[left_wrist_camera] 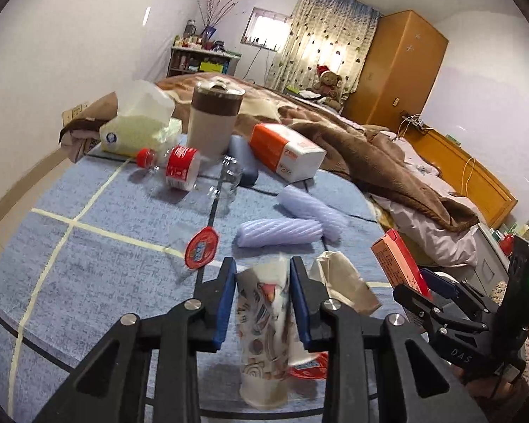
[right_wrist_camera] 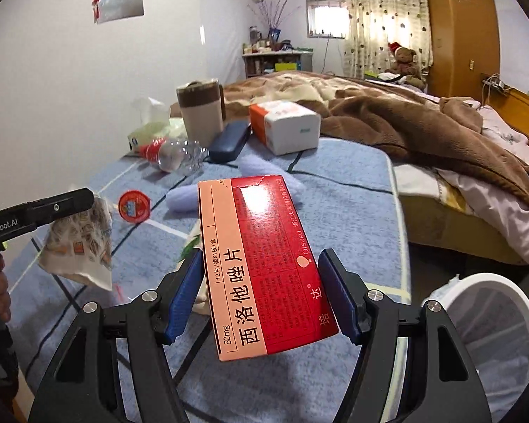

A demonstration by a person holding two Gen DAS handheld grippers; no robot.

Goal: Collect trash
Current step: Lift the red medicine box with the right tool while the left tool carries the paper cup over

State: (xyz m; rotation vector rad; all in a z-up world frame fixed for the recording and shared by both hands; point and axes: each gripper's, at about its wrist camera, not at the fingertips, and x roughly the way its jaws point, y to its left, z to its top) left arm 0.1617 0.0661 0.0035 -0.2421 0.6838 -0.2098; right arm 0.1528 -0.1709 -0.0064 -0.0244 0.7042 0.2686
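1. Bedroom; blue tablecloth (left_wrist_camera: 98, 246) fills the lower left of the left wrist view, with a bed under a brown blanket (left_wrist_camera: 363, 155) at right.
2. White mesh bin (right_wrist_camera: 493, 320) sits at lower right of the right wrist view, off the table edge.
3. Right gripper (right_wrist_camera: 261, 296) pinches a red medicine box (right_wrist_camera: 261, 257) at frame centre, raised above the cloth.
4. Left gripper (left_wrist_camera: 263, 299) is pressed onto a crumpled patterned paper cup (left_wrist_camera: 264, 335), bottom centre.
5. Red foil lid (left_wrist_camera: 201, 248) lies on the cloth, left of centre.

White walls, a bright small window (left_wrist_camera: 266, 25), patterned curtains (left_wrist_camera: 326, 40), an orange wooden wardrobe (left_wrist_camera: 398, 67).
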